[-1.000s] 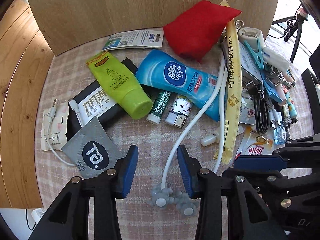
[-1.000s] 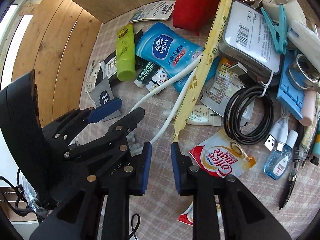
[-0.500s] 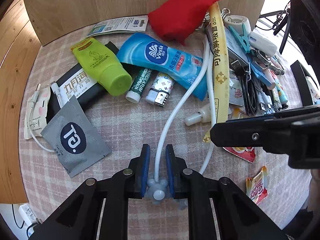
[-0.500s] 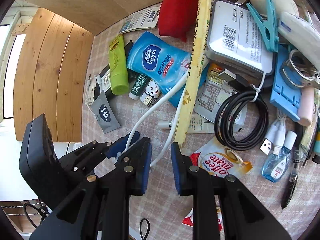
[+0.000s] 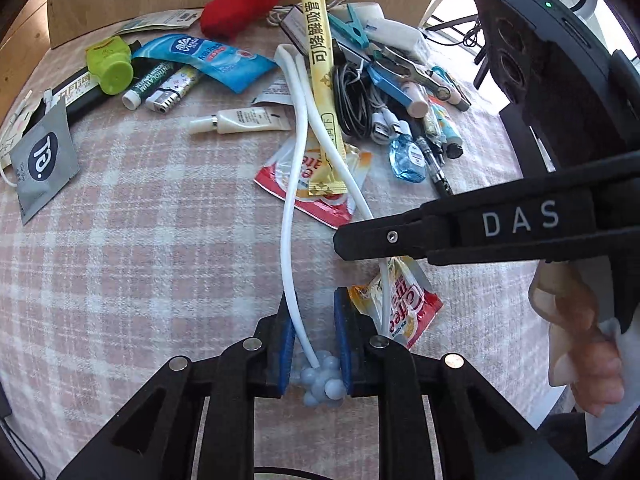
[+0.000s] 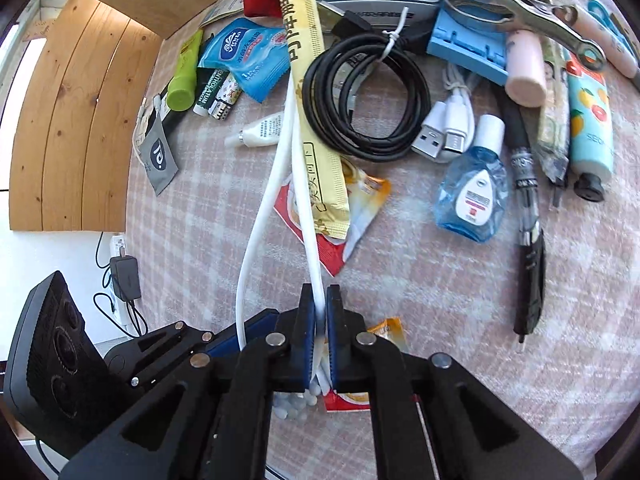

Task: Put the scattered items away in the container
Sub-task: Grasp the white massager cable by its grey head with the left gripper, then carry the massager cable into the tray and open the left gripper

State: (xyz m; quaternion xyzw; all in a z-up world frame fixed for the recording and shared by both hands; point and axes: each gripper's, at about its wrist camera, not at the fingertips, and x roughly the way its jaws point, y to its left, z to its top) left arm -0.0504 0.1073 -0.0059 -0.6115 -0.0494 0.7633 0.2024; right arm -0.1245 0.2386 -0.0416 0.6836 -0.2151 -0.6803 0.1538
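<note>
A long white bendy band (image 5: 289,216) with pale blue bead clusters at its ends lies looped over the checked cloth; it also shows in the right wrist view (image 6: 256,216). My left gripper (image 5: 314,320) is shut on one end, the bead cluster (image 5: 322,378) between its blue pads. My right gripper (image 6: 320,312) is shut on the other strand of the white band (image 6: 310,216). It reaches in from the right in the left wrist view (image 5: 360,240). No container shows.
Scattered items lie beyond: blue tissue pack (image 5: 208,58), green tube (image 5: 110,66), red pouch (image 5: 244,8), yellow stick pack (image 5: 322,60), coffee sachets (image 5: 316,184), black cable coil (image 6: 366,98), eye-drop bottle (image 6: 472,196), pen (image 6: 528,248), grey sachet (image 5: 42,156). A wooden wall stands behind.
Both grippers have pulled back toward the near edge with the white band, drawing it straight. The right gripper has shut on its strand. The items look farther away.
</note>
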